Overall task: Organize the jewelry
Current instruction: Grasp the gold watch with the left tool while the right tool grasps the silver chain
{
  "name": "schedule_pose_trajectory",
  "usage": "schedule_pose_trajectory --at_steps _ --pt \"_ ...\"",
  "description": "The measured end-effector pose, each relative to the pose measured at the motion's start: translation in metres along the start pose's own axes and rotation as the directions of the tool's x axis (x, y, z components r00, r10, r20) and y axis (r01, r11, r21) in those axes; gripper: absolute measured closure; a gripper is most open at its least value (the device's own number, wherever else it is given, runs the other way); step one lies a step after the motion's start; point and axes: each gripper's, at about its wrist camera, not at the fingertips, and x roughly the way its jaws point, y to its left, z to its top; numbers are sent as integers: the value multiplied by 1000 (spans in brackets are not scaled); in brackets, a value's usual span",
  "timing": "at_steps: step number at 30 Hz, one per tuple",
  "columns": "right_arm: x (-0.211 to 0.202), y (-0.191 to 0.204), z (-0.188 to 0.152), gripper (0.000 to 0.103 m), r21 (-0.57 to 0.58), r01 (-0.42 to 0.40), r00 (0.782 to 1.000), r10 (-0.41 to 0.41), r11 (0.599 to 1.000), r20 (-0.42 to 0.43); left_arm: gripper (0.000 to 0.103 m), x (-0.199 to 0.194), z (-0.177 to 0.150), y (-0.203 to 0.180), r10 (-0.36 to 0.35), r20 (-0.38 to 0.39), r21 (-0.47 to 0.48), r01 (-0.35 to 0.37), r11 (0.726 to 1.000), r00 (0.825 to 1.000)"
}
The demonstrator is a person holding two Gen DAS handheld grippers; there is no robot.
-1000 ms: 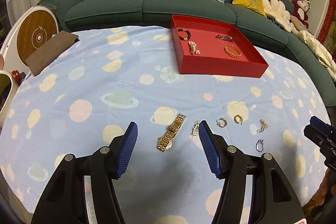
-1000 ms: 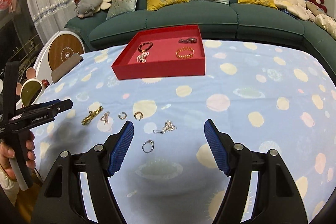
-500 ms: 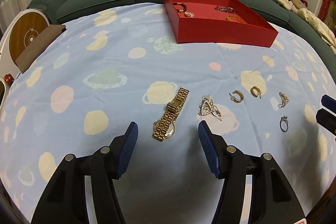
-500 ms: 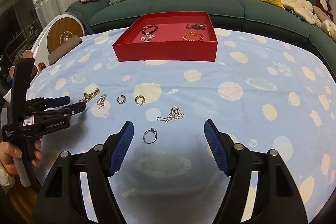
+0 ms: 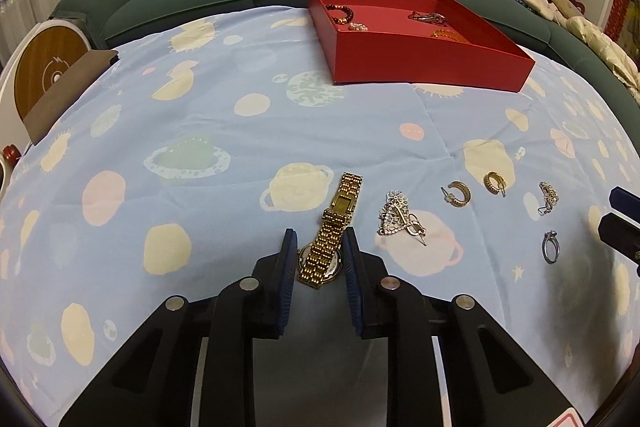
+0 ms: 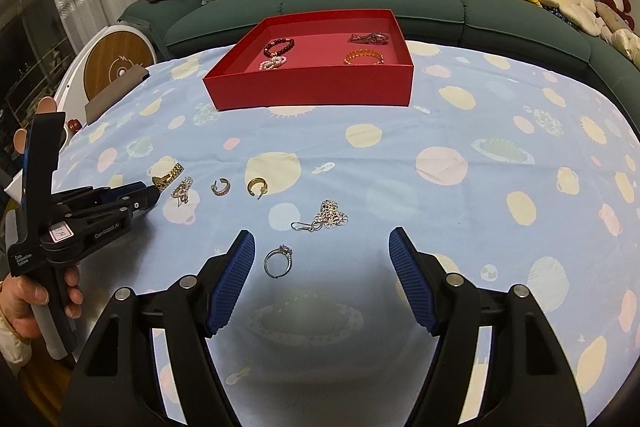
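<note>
Left gripper (image 5: 319, 255) jaws just closed in narrow around the gold watch (image 5: 334, 235), lower center on the bench (image 5: 200, 115); can't tell if they're pressing it. Right gripper (image 6: 322, 269) jaws wide, ring (image 6: 279, 261) between, untouched. Red tray (image 6: 312, 91) upper center.

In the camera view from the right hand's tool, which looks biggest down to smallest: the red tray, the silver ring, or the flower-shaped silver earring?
1. red tray, by far
2. flower-shaped silver earring
3. silver ring, only slightly smaller, and it lies nearer the camera
</note>
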Motion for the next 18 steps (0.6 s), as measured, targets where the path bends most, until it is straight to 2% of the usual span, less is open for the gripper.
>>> schedule_pose_trajectory --at_steps 4,8,10,11,18 --pt "4 0 0 36 -3 5 1000 -5 1000 -6 83 -5 0 0 -7 1 -13 7 1000 1000" --pt "11 1 1 36 -13 8 1000 -8 1000 -12 83 -23 7 3 -29 39 -46 31 998 999" --pt "16 2 2 39 -23 10 1000 -10 1000 -16 84 -34 11 5 -41 62 -61 45 997 997" --pt "19 3 2 40 -27 12 1000 -12 1000 -18 88 -39 12 6 -52 72 -68 57 996 996" --pt "39 6 4 48 -42 26 998 -28 999 -49 88 -55 16 8 -89 91 -84 96 992 992"
